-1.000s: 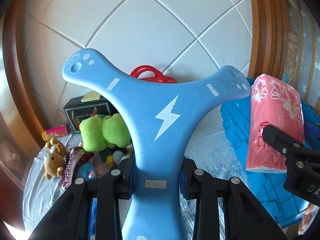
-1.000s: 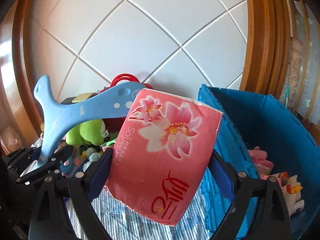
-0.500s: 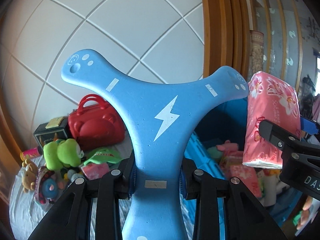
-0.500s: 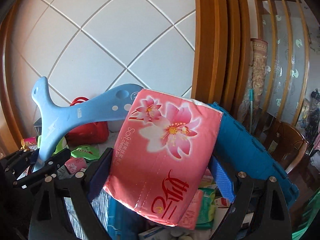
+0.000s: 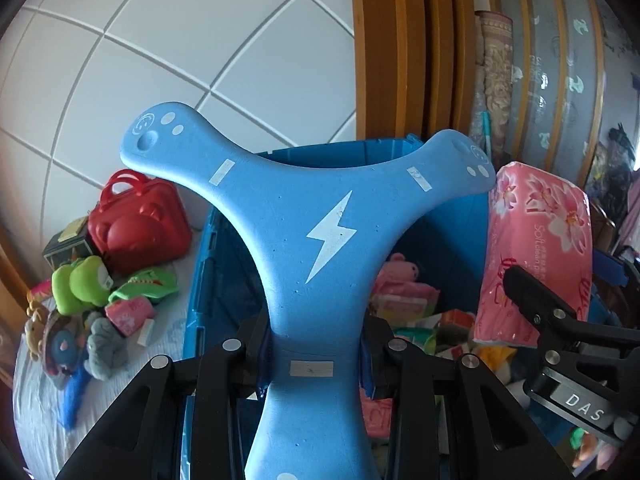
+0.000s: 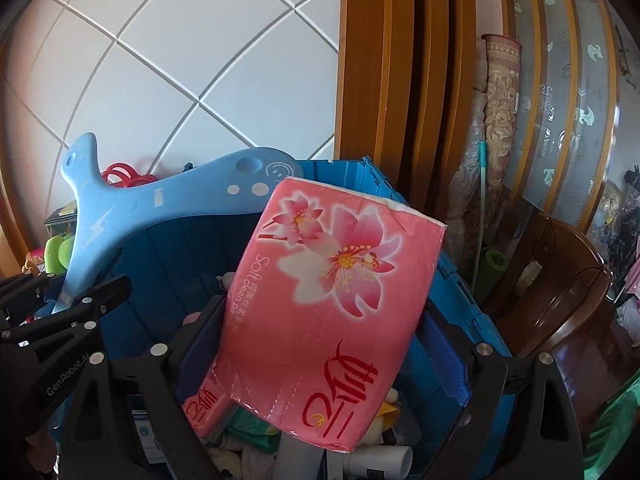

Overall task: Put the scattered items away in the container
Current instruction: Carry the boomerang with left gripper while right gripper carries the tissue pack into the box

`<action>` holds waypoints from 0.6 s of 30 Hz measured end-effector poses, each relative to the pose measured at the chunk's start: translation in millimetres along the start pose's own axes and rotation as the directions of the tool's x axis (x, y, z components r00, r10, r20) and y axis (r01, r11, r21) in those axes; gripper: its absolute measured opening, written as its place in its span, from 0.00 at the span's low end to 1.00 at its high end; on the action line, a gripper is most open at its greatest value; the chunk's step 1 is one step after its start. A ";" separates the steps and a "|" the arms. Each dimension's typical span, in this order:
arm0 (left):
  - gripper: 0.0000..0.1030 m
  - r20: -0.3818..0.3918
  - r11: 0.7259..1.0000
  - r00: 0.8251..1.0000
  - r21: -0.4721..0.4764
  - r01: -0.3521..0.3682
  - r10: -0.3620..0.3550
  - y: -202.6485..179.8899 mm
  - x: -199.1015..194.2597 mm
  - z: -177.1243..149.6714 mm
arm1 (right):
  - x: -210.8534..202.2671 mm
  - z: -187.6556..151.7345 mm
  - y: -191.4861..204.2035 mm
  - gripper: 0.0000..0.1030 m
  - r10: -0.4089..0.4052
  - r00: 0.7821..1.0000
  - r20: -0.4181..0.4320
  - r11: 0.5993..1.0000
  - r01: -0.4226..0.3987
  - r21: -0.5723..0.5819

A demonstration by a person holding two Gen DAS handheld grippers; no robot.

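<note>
Left gripper (image 5: pixel 316 354) clamps boomerang (image 5: pixel 316 240), right gripper (image 6: pixel 320 344) clamps tissue pack (image 6: pixel 324 292); both now over blue crate (image 6: pixel 460 280).

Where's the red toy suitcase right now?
In the left wrist view, the red suitcase sits at the left, outside the blue crate, behind the green plush toy.

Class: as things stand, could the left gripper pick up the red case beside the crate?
Probably not: the left gripper is shut on the blue boomerang, leaving no free grip. The red case lies unobstructed on the cloth.
</note>
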State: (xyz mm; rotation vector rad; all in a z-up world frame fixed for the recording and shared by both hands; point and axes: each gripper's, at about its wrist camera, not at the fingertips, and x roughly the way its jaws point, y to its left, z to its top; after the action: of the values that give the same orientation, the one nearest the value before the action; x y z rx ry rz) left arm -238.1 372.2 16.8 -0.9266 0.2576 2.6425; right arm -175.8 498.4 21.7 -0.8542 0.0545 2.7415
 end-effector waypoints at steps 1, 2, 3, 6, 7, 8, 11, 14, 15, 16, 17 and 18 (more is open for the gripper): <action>0.31 -0.004 1.000 1.000 0.003 -0.004 0.004 -4.6 1.3 0.1 | 2.0 -1.6 -4.3 0.90 0.001 1.000 -0.005 1.000 -0.001 0.001; 0.32 -0.007 1.000 1.000 0.006 -0.009 0.009 -8.8 2.5 0.1 | 3.6 -2.5 -7.3 0.90 0.002 1.000 -0.009 1.000 -0.002 0.002; 0.33 -0.006 1.000 1.000 0.008 -0.012 0.012 -12.0 2.9 -0.1 | 4.9 -2.8 -9.9 0.90 0.003 1.000 -0.011 1.000 -0.003 0.004; 0.52 -0.005 1.000 1.000 0.015 -0.016 0.016 -18.6 3.8 -0.4 | 9.2 -2.6 -16.5 0.91 0.005 1.000 -0.018 1.000 -0.005 0.004; 0.62 0.001 1.000 1.000 0.011 -0.022 0.022 -19.6 3.3 -0.4 | 10.3 -1.9 -17.6 0.92 0.005 1.000 -0.020 1.000 -0.005 0.002; 0.68 0.008 0.999 0.999 0.007 -0.032 0.031 -19.3 3.1 -0.1 | 11.3 -1.5 -18.7 0.93 0.004 1.000 -0.022 1.000 -0.004 0.000; 0.75 0.009 0.999 0.999 -0.008 -0.045 0.045 -16.9 4.4 0.6 | 14.8 -1.3 -22.7 0.94 -0.006 0.999 -0.032 1.000 0.006 -0.002; 0.78 0.001 0.999 0.999 -0.021 -0.044 0.044 -13.8 6.1 -0.9 | 14.4 -1.4 -24.8 0.94 -0.005 1.000 -0.027 1.000 0.005 -0.001; 0.78 -0.001 0.999 0.999 -0.023 -0.046 0.046 -13.0 6.1 -1.8 | 13.5 -1.0 -24.6 0.94 -0.004 1.000 -0.026 1.000 0.004 -0.004; 0.79 -0.003 0.998 0.999 -0.026 -0.049 0.049 -12.3 6.0 -2.7 | 12.6 -0.9 -24.4 0.95 -0.003 1.000 -0.024 1.000 0.003 -0.006; 0.79 -0.006 0.998 0.999 -0.028 -0.053 0.053 -11.6 5.9 -3.6 | 11.7 -1.0 -24.2 0.96 -0.001 1.000 -0.024 1.000 0.001 -0.007; 0.80 -0.008 0.998 0.998 -0.030 -0.057 0.057 -10.6 5.6 -4.5 | 10.9 -1.2 -24.0 0.96 0.000 1.000 -0.024 1.000 0.000 -0.008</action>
State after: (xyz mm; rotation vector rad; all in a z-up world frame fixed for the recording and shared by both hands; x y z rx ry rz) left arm -235.8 382.3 9.2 -0.9515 0.2495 2.7030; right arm -177.4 524.0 15.7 -0.8888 0.0483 2.7338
